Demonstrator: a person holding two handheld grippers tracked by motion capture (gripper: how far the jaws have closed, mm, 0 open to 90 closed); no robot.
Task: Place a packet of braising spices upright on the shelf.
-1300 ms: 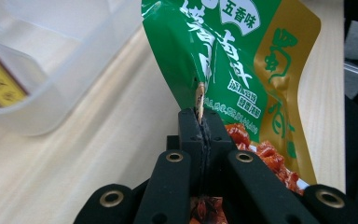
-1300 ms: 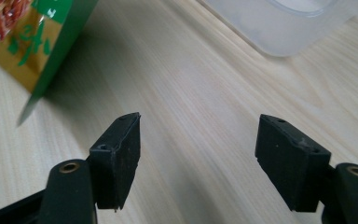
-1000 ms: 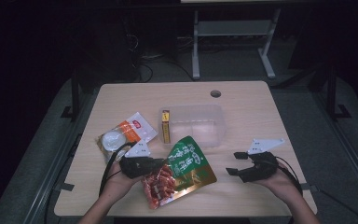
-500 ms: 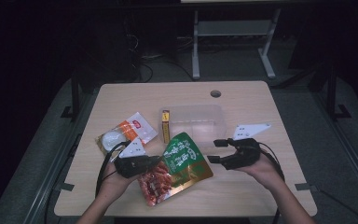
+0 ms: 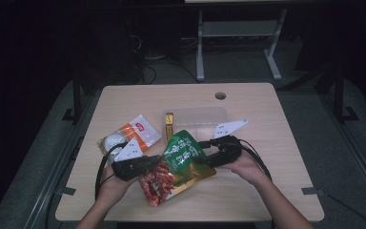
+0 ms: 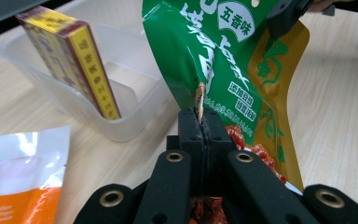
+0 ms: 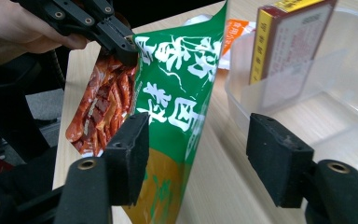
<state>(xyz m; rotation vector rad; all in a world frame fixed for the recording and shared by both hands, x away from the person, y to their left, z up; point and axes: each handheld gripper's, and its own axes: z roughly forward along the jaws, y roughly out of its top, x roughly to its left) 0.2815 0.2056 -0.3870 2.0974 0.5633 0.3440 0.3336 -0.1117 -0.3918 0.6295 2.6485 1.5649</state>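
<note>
The wooden table point(image 5: 276, 124) carries a clear plastic tub point(image 5: 198, 119) (a yellow box point(image 5: 169, 126) stands inside). A green snack pouch point(image 5: 183, 157) is held tilted just in front of the tub. Its edge is pinched by the fully closed left gripper point(image 6: 200, 126). The right gripper point(image 7: 198, 154) is seen half open, jaws just closing astride the pouch's other edge, unclamped.

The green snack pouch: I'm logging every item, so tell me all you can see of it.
The green snack pouch is glossy foil-like plastic, green with white characters, gold lower down, red food pictured on one side. It is held tilted off the table, beside the clear tub. The left gripper is shut on its edge. The right gripper has its jaws around the opposite edge, just closing but not yet pressing; one pad looks close to the film.
</note>
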